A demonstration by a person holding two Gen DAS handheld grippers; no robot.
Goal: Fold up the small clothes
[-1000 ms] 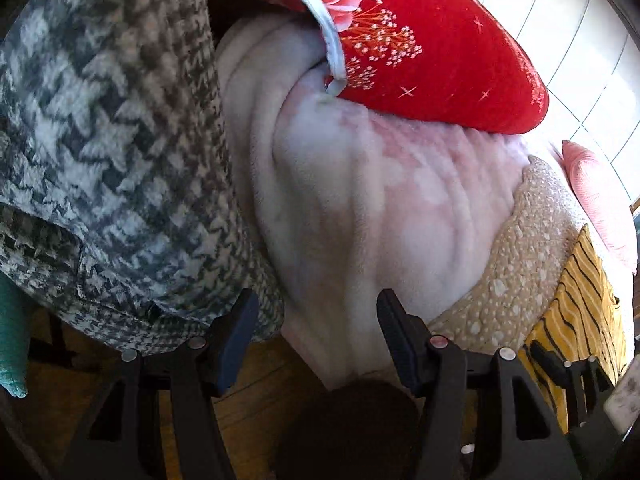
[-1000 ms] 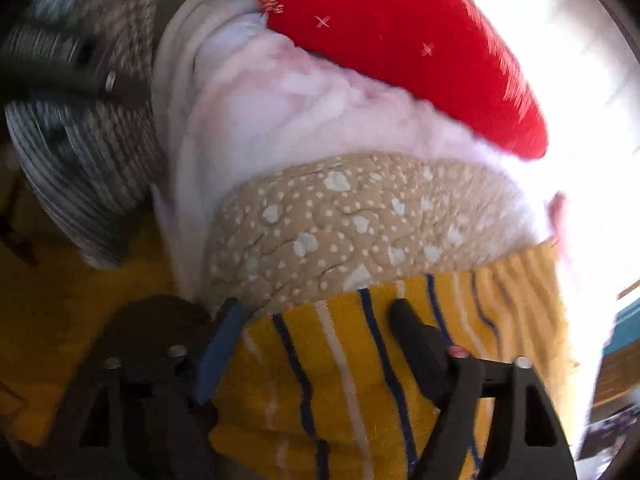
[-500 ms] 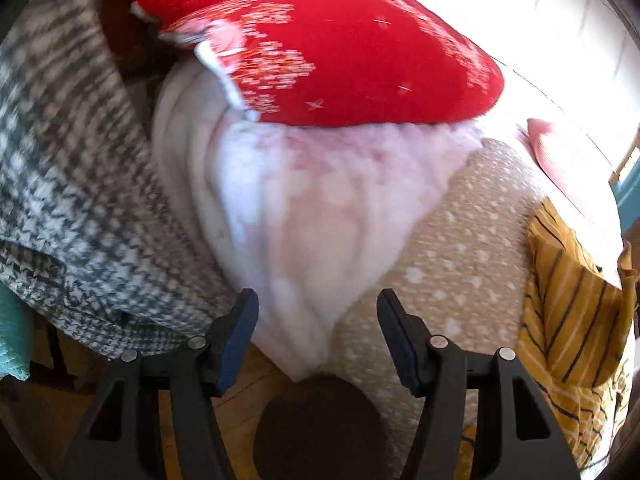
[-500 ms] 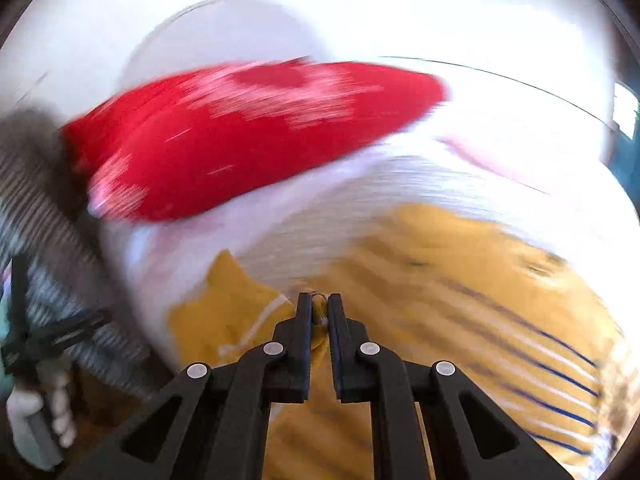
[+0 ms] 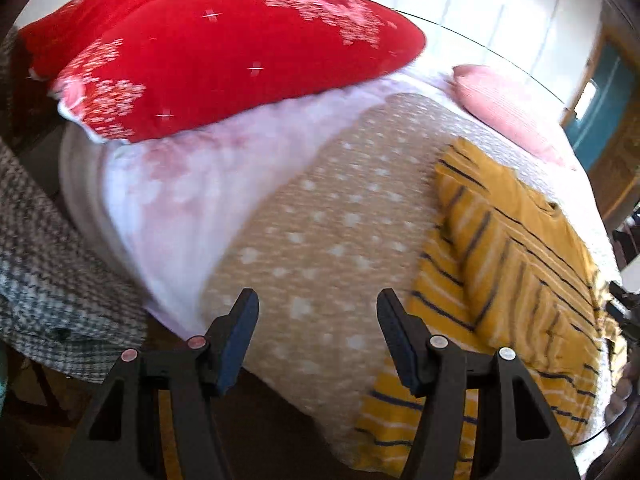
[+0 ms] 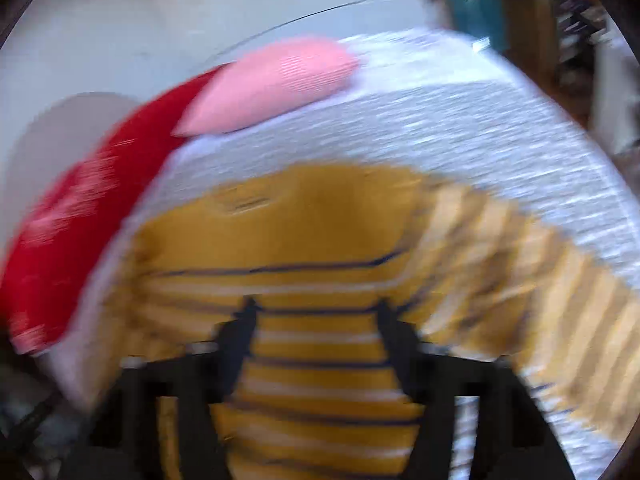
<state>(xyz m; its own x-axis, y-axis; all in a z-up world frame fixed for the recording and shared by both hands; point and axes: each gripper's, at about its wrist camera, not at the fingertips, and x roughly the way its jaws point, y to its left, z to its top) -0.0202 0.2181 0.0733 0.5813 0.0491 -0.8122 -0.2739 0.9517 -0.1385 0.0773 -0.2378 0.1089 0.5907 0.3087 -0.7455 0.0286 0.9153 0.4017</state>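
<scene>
A small yellow sweater with dark and white stripes [image 5: 516, 264] lies spread on the bed, partly folded over itself. In the right wrist view the sweater [image 6: 320, 240] fills the middle, neck hole at the far side, a sleeve out to the right; the view is motion-blurred. My left gripper [image 5: 318, 314] is open and empty over the tan spotted bedspread [image 5: 320, 220], left of the sweater. My right gripper [image 6: 316, 316] is open above the sweater's body, holding nothing.
A red pillow [image 5: 224, 48] lies at the head of the bed on a white fleece blanket [image 5: 180, 184]. A pink pillow [image 6: 272, 84] sits further along. A grey houndstooth garment [image 5: 44, 272] hangs at the left. A wall and door stand beyond.
My right gripper, shut on the sweater half a second ago, has opened and let it go. Both cameras have swung up over the bed; the left gripper stayed open.
</scene>
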